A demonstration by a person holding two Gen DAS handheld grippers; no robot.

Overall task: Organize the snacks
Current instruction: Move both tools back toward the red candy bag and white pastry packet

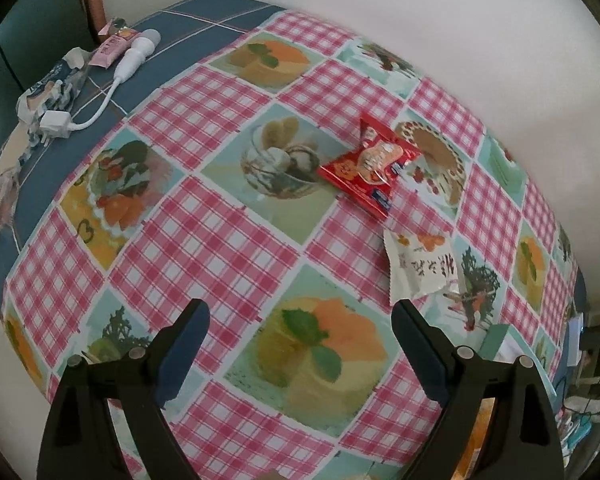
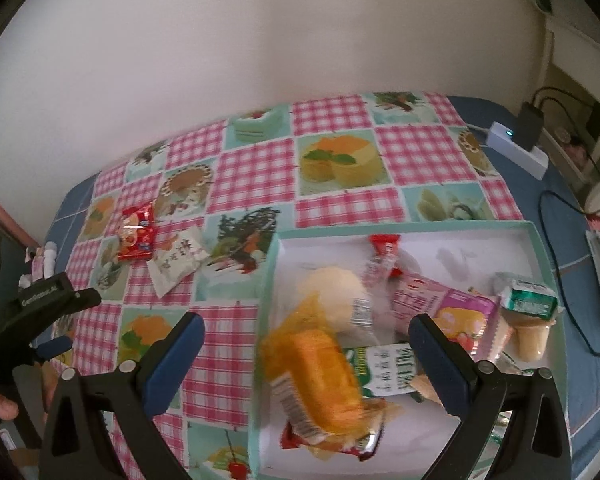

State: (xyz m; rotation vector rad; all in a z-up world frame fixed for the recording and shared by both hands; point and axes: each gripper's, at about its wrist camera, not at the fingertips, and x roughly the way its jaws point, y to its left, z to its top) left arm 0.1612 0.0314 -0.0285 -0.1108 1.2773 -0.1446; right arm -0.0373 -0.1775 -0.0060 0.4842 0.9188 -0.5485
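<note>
Snacks split between box point(image 2: 530, 229) and table point(image 1: 204, 236). Left gripper point(image 1: 300, 344) spread wide, empty, hovering over checked cloth. Just beyond its right finger point(image 1: 422, 350), white packet point(image 1: 418, 266) lying flat; past that, red packet point(image 1: 374, 166), the two near each other, touching or not cannot be told. Far left on blue cloth: white cable point(image 1: 112, 80), pink packet point(image 1: 112, 46), crumpled wrapper point(image 1: 48, 92). Right gripper point(image 2: 306, 358) also released, nothing between fingers, above near corner of box. Inside box: orange cake point(image 2: 320, 376) blurred, pale bun point(image 2: 334, 292), pink pack point(image 2: 440, 300), green-white pack point(image 2: 384, 368), green carton point(image 2: 530, 294), red wrapper point(image 2: 384, 246). Behind box, white power strip point(image 2: 516, 148) with black plug.
</note>
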